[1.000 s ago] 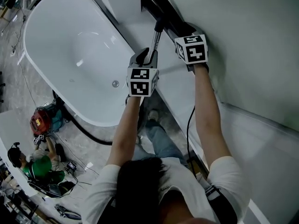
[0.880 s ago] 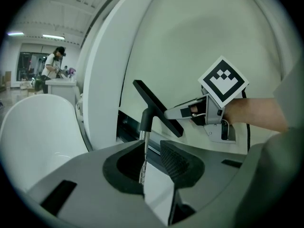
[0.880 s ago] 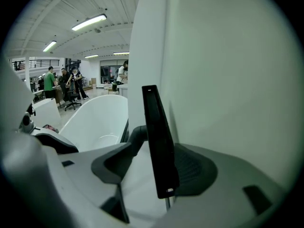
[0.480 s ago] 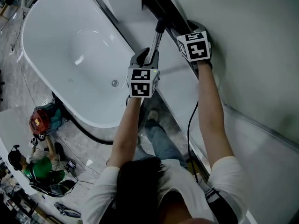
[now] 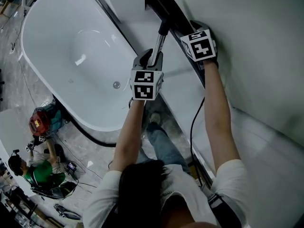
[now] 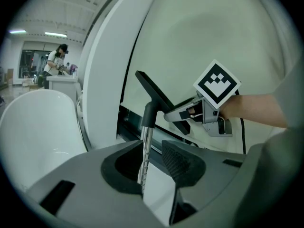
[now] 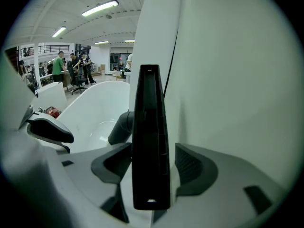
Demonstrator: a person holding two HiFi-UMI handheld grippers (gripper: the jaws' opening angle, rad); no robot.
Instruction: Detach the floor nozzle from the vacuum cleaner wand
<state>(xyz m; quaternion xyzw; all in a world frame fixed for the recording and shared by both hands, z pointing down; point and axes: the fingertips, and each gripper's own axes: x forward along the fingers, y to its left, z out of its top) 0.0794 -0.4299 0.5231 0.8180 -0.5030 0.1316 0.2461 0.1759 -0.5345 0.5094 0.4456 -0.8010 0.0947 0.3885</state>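
The chrome wand (image 5: 158, 44) rises from my left gripper (image 5: 151, 57) to the black floor nozzle (image 5: 166, 8), which lies along the ledge by the white wall. In the left gripper view the wand (image 6: 145, 146) stands between the jaws of the left gripper (image 6: 149, 158). It lies close to the left pad and clear of the right pad (image 6: 178, 160). These jaws have just been opening. My right gripper (image 5: 194, 37) straddles the nozzle (image 7: 151, 137) with slim gaps on both sides; its jaws have also just been opening and stand wide.
A white bathtub (image 5: 71, 56) fills the upper left, with a black hose (image 5: 90, 137) under its rim. A person (image 5: 35, 172) sits on the floor at lower left beside a red device (image 5: 40, 122). The white wall panel (image 5: 256, 42) runs along the right.
The right gripper has shifted a little up and to the right along the nozzle. The left gripper has barely moved on the wand.
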